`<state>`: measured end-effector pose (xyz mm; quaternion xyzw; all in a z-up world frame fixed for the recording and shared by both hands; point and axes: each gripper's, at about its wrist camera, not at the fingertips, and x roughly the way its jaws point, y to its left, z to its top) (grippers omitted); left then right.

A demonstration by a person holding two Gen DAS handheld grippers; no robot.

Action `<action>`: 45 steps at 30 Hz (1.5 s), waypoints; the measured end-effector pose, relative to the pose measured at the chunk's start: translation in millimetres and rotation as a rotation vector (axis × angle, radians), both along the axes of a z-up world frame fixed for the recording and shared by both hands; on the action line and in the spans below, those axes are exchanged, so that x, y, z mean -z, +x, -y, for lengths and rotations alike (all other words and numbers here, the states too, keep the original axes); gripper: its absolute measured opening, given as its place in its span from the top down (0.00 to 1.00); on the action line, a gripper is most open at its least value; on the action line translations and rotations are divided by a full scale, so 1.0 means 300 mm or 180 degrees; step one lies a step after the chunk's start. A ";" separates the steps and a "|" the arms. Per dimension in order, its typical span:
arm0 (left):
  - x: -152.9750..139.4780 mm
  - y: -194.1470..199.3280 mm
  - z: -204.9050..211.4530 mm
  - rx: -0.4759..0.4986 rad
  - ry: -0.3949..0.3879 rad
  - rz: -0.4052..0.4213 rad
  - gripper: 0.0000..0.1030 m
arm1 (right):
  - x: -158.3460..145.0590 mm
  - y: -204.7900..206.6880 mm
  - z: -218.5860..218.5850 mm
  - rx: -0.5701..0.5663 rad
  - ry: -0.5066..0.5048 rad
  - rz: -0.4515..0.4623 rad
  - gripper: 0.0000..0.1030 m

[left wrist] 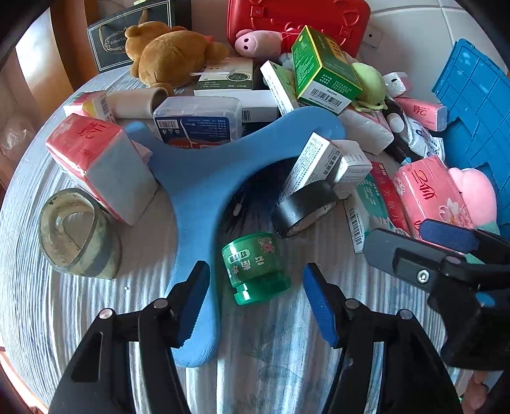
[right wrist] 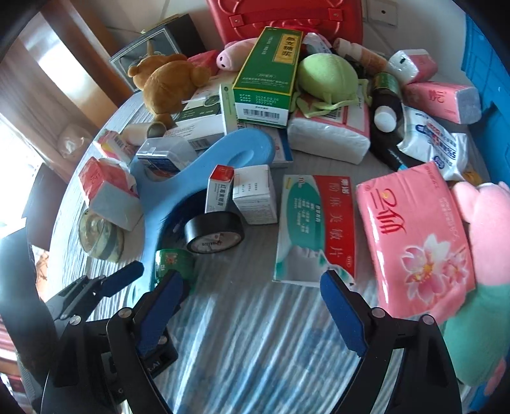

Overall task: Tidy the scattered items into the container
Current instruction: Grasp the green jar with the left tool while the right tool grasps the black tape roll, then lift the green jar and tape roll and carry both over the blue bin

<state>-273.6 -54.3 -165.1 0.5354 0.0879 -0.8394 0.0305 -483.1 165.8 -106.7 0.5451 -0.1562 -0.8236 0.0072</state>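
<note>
A small green jar (left wrist: pixel 255 267) lies on its side on the striped cloth, between the fingers of my open left gripper (left wrist: pixel 256 302); the fingers do not touch it. It also shows in the right wrist view (right wrist: pixel 173 261). A black tape roll (left wrist: pixel 302 207) lies just beyond it. My right gripper (right wrist: pixel 251 309) is open and empty above bare cloth, near a red-and-teal medicine box (right wrist: pixel 315 229) and a pink tissue pack (right wrist: pixel 414 235). The blue crate (left wrist: pixel 478 105) stands at the right.
A blue foam piece (left wrist: pixel 197 181) lies under the clutter. A grey tape roll (left wrist: pixel 76 232), tissue packs, a green box (left wrist: pixel 322 70), a brown teddy (left wrist: pixel 169 54), a pink pig toy and a red case (left wrist: pixel 296 19) crowd the table.
</note>
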 end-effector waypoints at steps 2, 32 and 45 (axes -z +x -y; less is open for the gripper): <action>0.017 -0.013 0.009 -0.0027 0.0039 0.0035 0.51 | 0.021 -0.023 0.015 -0.0042 -0.0029 0.0003 0.22; -0.115 0.012 -0.015 0.0083 -0.0204 -0.0412 0.56 | -0.015 -0.028 -0.014 -0.0067 -0.0195 -0.0211 0.46; -0.379 0.117 -0.116 0.0035 -0.0392 -0.0882 0.56 | -0.330 0.186 -0.085 -0.0020 0.0088 -0.0814 0.46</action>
